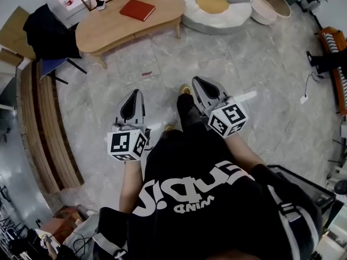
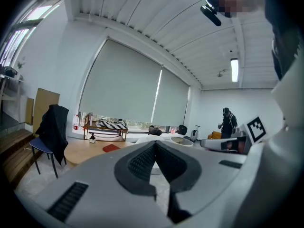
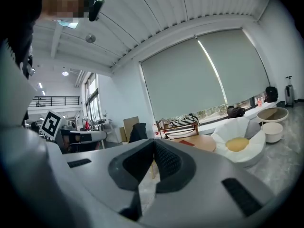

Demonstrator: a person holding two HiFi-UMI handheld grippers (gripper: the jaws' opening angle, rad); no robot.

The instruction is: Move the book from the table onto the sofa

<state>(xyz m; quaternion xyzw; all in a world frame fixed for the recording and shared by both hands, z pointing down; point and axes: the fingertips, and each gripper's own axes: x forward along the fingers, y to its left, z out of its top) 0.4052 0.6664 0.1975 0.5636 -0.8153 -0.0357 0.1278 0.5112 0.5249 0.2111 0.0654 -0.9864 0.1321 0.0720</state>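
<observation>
A red book (image 1: 137, 9) lies flat on the far part of a curved wooden table (image 1: 108, 28), across the stone floor from me. Right of the table sits a white flower-shaped sofa (image 1: 212, 7) with a yellow centre. My left gripper (image 1: 135, 93) and right gripper (image 1: 196, 80) hang over the floor, well short of the table, both shut with nothing between the jaws. The left gripper view shows its shut jaws (image 2: 155, 143) pointing toward the book (image 2: 111, 147). Past the shut right gripper (image 3: 154, 141) in the right gripper view are the book (image 3: 186, 143) and the sofa (image 3: 237, 144).
A chair draped with a black jacket (image 1: 49, 34) stands left of the table. A slatted wooden bench (image 1: 43, 129) runs along the left wall. A round pale basket (image 1: 269, 1) sits right of the sofa. A wooden rack (image 2: 105, 128) stands on the table. A person (image 2: 228, 120) stands far off.
</observation>
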